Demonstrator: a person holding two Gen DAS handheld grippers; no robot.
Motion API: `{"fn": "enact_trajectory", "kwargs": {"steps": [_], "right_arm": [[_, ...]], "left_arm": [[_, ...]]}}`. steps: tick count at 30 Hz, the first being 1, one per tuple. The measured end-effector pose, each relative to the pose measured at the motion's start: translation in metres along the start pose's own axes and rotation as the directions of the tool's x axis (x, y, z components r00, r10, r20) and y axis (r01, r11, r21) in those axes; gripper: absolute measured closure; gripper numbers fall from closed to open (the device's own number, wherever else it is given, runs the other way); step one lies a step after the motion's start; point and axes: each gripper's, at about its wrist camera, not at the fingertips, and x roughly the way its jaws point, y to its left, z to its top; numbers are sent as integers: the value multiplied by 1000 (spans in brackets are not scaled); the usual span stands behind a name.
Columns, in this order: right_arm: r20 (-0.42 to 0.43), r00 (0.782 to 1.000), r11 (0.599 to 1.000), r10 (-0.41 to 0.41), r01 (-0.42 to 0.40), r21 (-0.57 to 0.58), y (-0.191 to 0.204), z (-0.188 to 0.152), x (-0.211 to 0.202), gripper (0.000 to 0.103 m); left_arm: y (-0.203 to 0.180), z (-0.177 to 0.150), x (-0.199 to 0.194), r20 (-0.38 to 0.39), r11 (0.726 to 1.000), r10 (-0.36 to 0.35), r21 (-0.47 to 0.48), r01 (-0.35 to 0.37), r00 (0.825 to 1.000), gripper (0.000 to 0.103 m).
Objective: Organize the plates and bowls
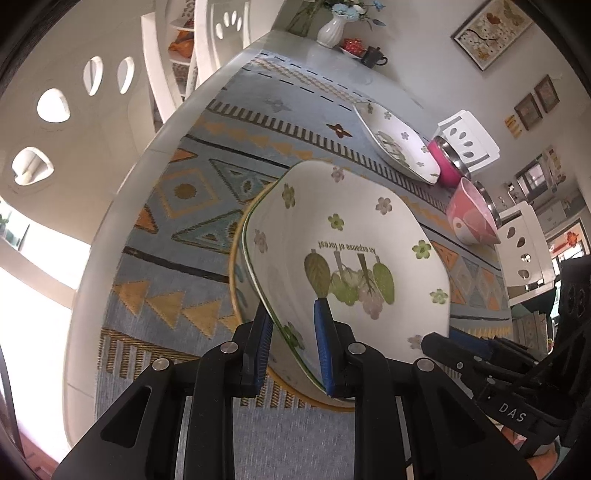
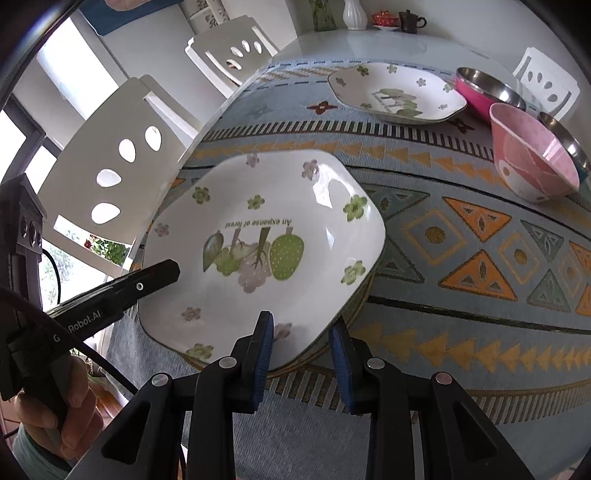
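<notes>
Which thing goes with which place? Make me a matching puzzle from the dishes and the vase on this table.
Things:
1. near white flowered square plate
2. far white flowered square plate
3. pale pink bowl
4. white ribbed vase

Places:
A. tipped on its side on the patterned cloth
B. at the far end of the table, with flowers in it
C. gripped at its rim by the left claw and the right claw
D. lying flat beside a magenta steel bowl

Pairs: 1-C, 2-D, 3-A, 4-B.
</notes>
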Motion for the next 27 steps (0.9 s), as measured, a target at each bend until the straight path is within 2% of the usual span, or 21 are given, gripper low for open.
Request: {"fn": "enact_trajectory", "kwargs": {"steps": [3,6,11,18,25,26,27], "right_arm": [[2,1000,1000,14,-14,-20,5,0,-4,73],[15,1000,996,20,-19,-86,19,-3,-14,73],[-10,997,990,83,-83,-111,29,-15,-26,73],[37,994,994,105,-103,-32,18,-3,-42,73],[174,982,993,72,-87,81,-4,37,-76,72],[197,978,989,69,-94,117,-10,46,-82,69],[209,975,985,73,-103,137,-14,51,-86,63]], "left_arm": [[7,0,-4,-5,1000,-3,-14,3,1000,85],[8,1,-15,9,1000,9,-7,-9,1000,85],[18,7,-41,54,999,17,-39,-15,998,85],[14,33,-67,119,1000,15,-19,-12,993,85],[-17,75,-80,167,996,-38,85,24,985,82],[-22,83,-80,170,994,-49,101,32,984,81],[-28,91,-81,174,992,-61,116,41,983,73]]}}
